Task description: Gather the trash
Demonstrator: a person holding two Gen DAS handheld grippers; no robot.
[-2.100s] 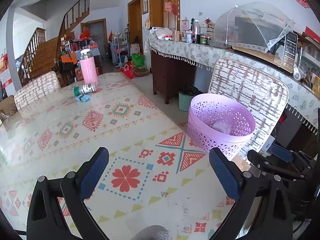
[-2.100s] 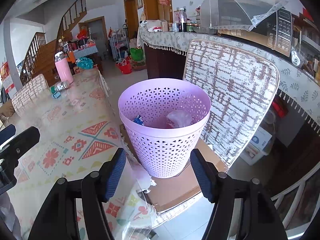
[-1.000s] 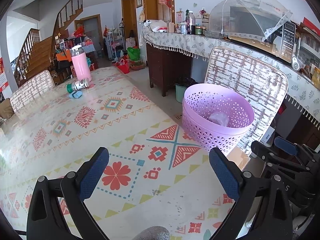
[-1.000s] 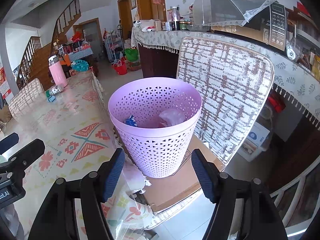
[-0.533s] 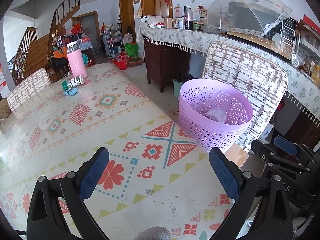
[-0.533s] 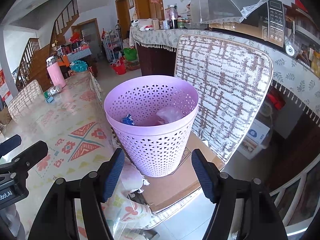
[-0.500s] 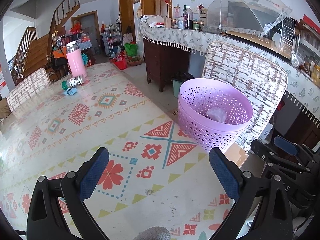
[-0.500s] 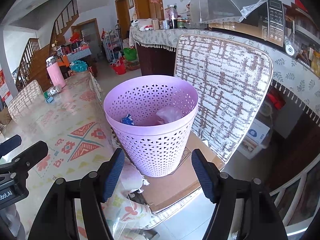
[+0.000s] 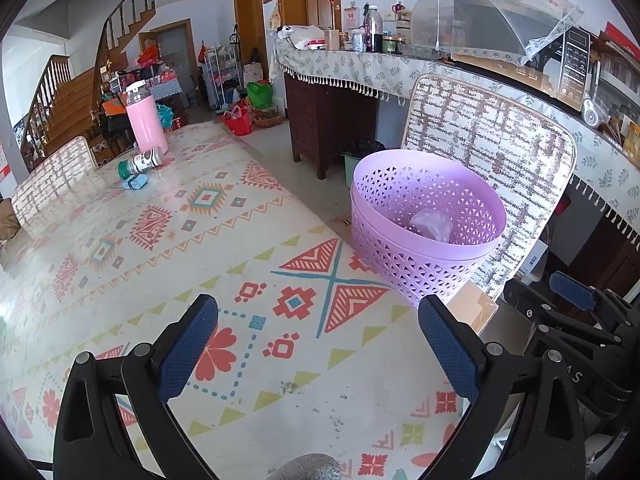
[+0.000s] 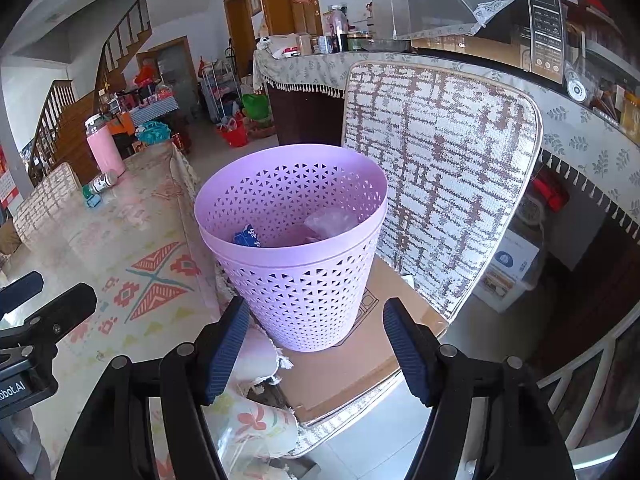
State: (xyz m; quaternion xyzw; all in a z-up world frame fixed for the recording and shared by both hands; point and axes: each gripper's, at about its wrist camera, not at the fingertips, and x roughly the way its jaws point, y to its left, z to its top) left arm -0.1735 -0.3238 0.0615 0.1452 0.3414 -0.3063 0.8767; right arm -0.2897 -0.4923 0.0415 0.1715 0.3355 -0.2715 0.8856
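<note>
The basket [image 10: 298, 248] stands on a cardboard sheet [image 10: 360, 364] on a chair seat, just right of the table [image 9: 168, 264] edge and in front of the chair back [image 10: 436, 168]. In the basket lie a wrapper [image 10: 247, 237] on the left and a crumpled bag [image 10: 330, 220] on the right. At the table's far end a flask [image 9: 146, 122] stands upright; a small bottle [image 9: 141, 162] lies on its side just before it, with a small box [image 9: 136, 181] beside that. Behind the chair runs a counter [image 9: 360, 70] bearing jars, a mesh food cover [image 9: 496, 12] and a microwave [image 9: 574, 66]. Stairs [image 9: 60, 108] rise at far left. The left gripper [image 9: 318, 340] hangs over the table's near end, the right gripper [image 10: 316, 344] before the basket.
</note>
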